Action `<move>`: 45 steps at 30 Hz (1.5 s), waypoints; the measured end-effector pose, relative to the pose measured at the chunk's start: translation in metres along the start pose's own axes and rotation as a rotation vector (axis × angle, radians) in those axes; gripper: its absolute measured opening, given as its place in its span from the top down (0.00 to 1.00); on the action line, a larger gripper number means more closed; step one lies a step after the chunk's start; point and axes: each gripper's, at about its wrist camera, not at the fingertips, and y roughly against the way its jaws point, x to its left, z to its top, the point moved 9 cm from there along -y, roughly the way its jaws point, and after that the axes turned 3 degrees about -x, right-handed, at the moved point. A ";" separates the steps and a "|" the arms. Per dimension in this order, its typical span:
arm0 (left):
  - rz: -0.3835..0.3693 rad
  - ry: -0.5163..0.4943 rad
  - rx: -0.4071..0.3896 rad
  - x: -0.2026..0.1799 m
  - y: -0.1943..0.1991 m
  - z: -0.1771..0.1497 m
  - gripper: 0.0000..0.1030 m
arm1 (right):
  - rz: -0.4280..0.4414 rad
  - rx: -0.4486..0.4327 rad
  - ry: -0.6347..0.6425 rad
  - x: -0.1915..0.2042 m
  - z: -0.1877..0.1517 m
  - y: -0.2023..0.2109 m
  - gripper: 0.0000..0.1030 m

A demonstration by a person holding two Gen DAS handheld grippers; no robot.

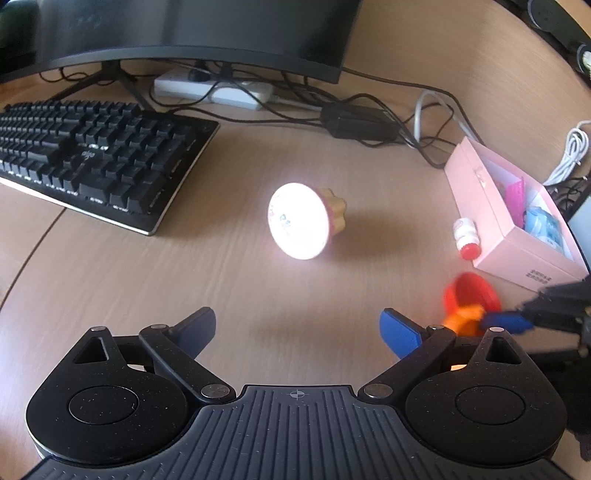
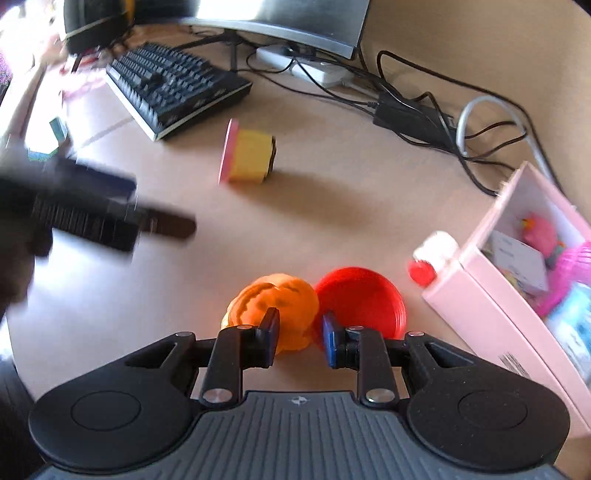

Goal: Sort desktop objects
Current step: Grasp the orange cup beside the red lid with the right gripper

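Fingers of your left gripper stand wide apart over the bare wooden desk, with nothing between them. A yellow cup with a pink lid lies on its side in the middle of the desk. A black keyboard sits far to the left, under a monitor. At the right you see a pink box with small things inside, and a little white bottle with a red cap lies right beside it. Your right gripper comes in from the right edge, gripping an orange toy with a red cup on it.

From the right wrist, your right gripper has its jaws narrow, pinched on the orange toy. The red cup touches the toy on its right side. The pink box is near on the right, with the small bottle against its wall. Your left gripper is a dark blur at the left. The yellow cup lies farther back.
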 end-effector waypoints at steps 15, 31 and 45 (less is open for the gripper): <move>-0.028 -0.174 0.027 -0.070 0.027 -0.028 0.03 | -0.323 -0.107 -0.142 -0.087 -0.071 0.064 0.28; -0.033 -0.359 0.099 -0.126 0.029 -0.065 0.03 | -0.297 -0.228 -0.512 -0.107 -0.131 0.105 0.12; 0.031 -0.242 0.101 -0.077 0.036 -0.062 0.03 | -0.107 -0.204 -0.323 -0.050 -0.059 0.041 0.42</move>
